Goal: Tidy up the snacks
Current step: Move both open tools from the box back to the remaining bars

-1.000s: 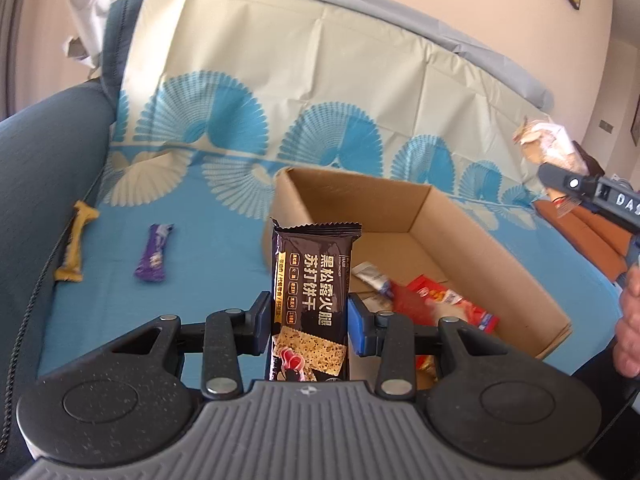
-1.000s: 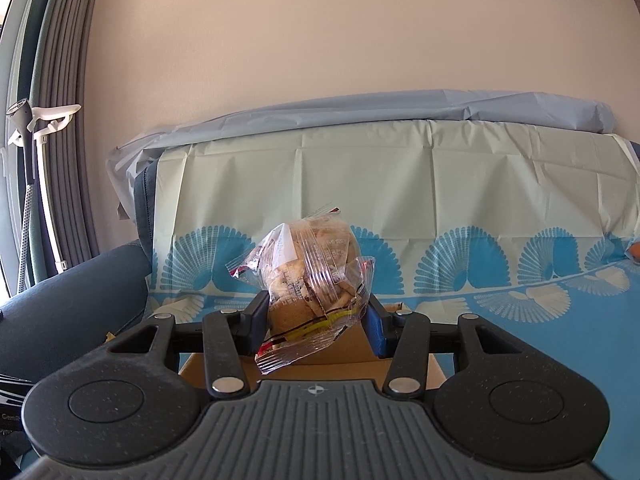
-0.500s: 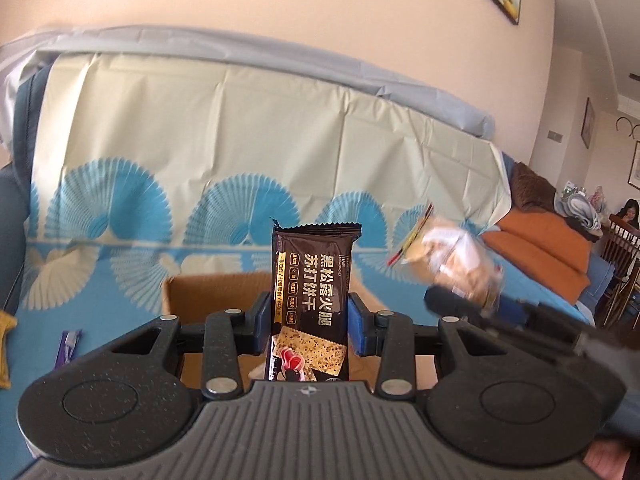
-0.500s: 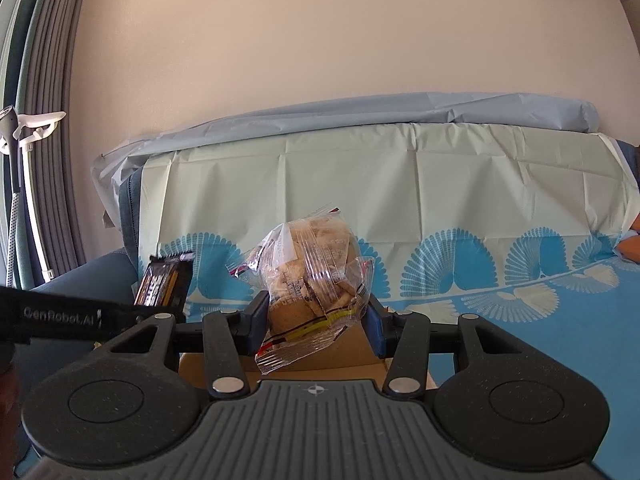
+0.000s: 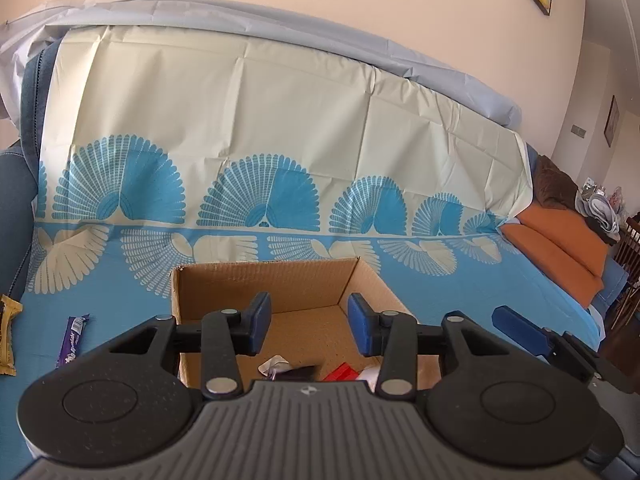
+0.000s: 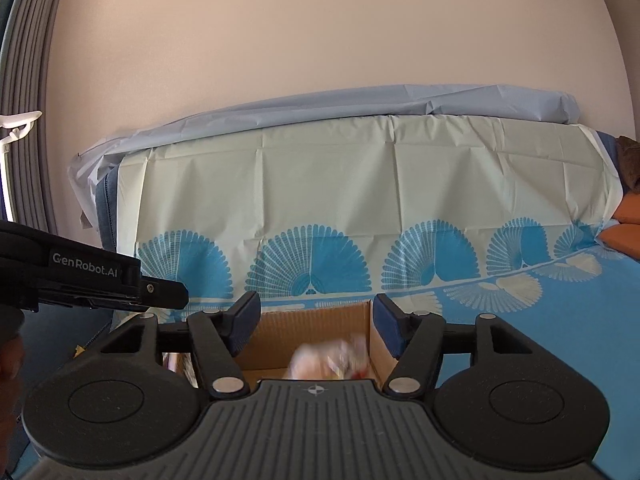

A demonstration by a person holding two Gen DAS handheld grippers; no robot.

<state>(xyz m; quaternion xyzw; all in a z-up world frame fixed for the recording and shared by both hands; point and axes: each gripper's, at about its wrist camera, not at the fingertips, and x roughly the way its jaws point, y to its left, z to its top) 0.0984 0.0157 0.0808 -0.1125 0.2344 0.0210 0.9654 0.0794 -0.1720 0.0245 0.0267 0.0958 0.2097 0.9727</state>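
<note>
An open cardboard box [image 5: 280, 280] sits on the blue-patterned sofa cover; it also shows in the right wrist view [image 6: 312, 320]. My left gripper [image 5: 306, 326] is open and empty above the box. The dark cracker pack [image 5: 298, 372] lies in the box beside a white wrapper [image 5: 274, 364] and a red pack [image 5: 340, 372]. My right gripper [image 6: 316, 322] is open and empty over the box. The clear bag of biscuits [image 6: 332, 360] is blurred, dropping into the box below it. The right gripper's finger [image 5: 520, 330] shows at the left view's right side.
A purple bar [image 5: 72, 340] and a yellow-brown bar [image 5: 8, 334] lie on the sofa seat left of the box. The left gripper's body [image 6: 80, 280] crosses the right wrist view. Orange cushions [image 5: 560, 240] lie at the far right.
Both grippers opened over the box. The dark cracker pack left my left gripper and lies in the box. The biscuit bag left my right gripper and is falling.
</note>
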